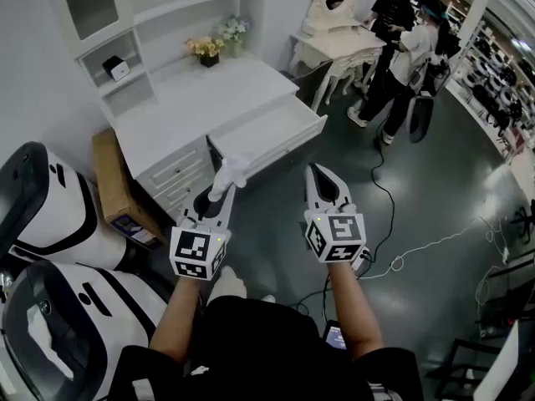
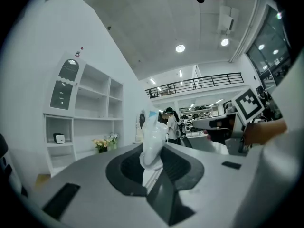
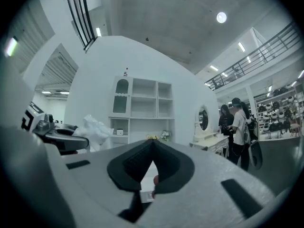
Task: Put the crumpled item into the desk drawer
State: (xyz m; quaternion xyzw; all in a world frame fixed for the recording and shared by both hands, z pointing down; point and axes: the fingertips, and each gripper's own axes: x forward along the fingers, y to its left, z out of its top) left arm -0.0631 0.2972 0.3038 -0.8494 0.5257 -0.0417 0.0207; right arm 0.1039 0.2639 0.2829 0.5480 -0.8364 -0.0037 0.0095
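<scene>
A white crumpled item (image 1: 231, 172) sticks up from between the jaws of my left gripper (image 1: 221, 194), which is shut on it. The head view shows it just in front of the white desk's (image 1: 201, 98) open drawer (image 1: 272, 132), over the drawer's near left corner. In the left gripper view the crumpled item (image 2: 153, 141) stands upright between the dark pads. My right gripper (image 1: 315, 176) hovers to the right, over the dark floor, jaws together and nothing in them. In the right gripper view its jaws (image 3: 152, 146) meet at the tip, and the crumpled item (image 3: 97, 127) shows at left.
A cardboard box (image 1: 117, 186) leans by the desk's left side. Large white machines (image 1: 50, 224) fill the near left. Flowers (image 1: 207, 50) sit on the desk under a shelf unit (image 1: 109, 23). Two persons (image 1: 401, 48) stand by a vanity table (image 1: 334, 48). Cables (image 1: 418, 249) cross the floor.
</scene>
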